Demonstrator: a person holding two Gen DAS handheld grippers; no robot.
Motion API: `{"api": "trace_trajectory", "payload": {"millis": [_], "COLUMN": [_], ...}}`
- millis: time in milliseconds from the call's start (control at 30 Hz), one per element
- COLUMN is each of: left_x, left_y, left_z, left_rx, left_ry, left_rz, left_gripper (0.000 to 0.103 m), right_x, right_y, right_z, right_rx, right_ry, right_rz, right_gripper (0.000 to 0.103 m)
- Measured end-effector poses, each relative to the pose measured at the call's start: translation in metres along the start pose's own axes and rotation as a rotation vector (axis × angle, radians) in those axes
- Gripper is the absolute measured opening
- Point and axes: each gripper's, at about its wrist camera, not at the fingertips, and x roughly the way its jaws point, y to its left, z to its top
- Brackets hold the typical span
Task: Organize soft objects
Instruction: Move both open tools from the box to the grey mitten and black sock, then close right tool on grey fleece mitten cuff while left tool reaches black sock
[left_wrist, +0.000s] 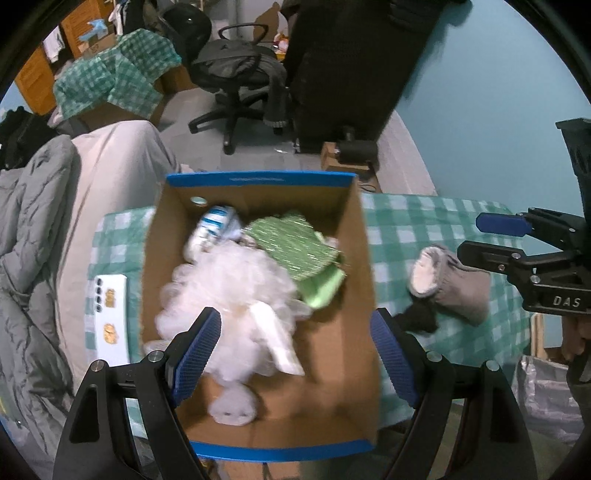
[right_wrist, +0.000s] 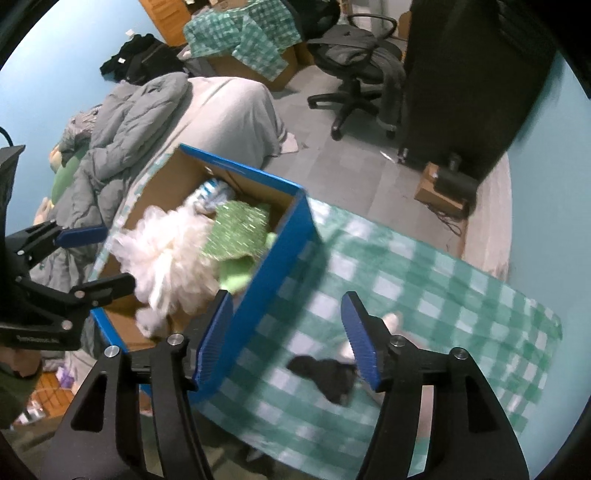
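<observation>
A cardboard box with a blue rim (left_wrist: 258, 179) stands on a green checked cloth (left_wrist: 413, 221). In it lie a white fluffy pouf (left_wrist: 229, 291), a sparkly green cloth (left_wrist: 295, 243), a blue-and-white striped item (left_wrist: 216, 219) and a small pale plush (left_wrist: 232, 408). My left gripper (left_wrist: 295, 350) hovers open over the box with nothing between its fingers. To the right of the box lie a grey fleece-lined bootie (left_wrist: 450, 280) and a black soft item (right_wrist: 325, 376). My right gripper (right_wrist: 288, 336) is open above the cloth beside the box wall (right_wrist: 280, 258), and its right finger partly hides the bootie.
A white phone (left_wrist: 110, 317) with stickers lies left of the box. A grey duvet (left_wrist: 29, 229) covers the bed at the left. An office chair (left_wrist: 236, 85) and a tall black cabinet (left_wrist: 354, 62) stand on the floor beyond. A plastic bag (left_wrist: 546, 398) sits at the lower right.
</observation>
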Motion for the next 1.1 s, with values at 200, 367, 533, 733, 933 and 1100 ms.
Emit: {"api": "trace_trajectory", "payload": {"millis": [200,367,533,733,933,1100], "left_x": [0.001,0.005,0.011,0.020,0.036,0.054], "left_y": [-0.031,-0.059,-0.086,-0.116,-0.139,-0.153], "left_z": [-0.009,-0.014,-0.019,-0.025,-0.030,-0.035], "left_rx": [-0.021,-0.027,-0.008,-0.005,-0.006,-0.013], "left_ry": [0.018,0.037,0.056,0.080,0.108,0.138], "left_rz": [-0.036,-0.051,-0.062,-0.074,-0.081,-0.071], "left_gripper": [0.084,0.084,0.084,0.084,0.085,0.085], "right_x": [-0.010,-0.015,-0.017,-0.016,-0.006,0.004], "right_y": [-0.031,-0.055,-0.078,-0.097,-0.112,-0.120], "right_z": [-0.027,-0.046,-0.064,-0.078,-0.088,-0.092], "right_rx": [0.005,0.010,0.004,-0.007,-0.039,-0.074], "right_ry": [0.025,0.044,0.062,0.082,0.116,0.141], "right_rz": [-0.035,-0.047,-0.054,-0.056,-0.051,-0.045], "right_gripper": [0.064,0.064,0.065,0.066,0.066,0.066]}}
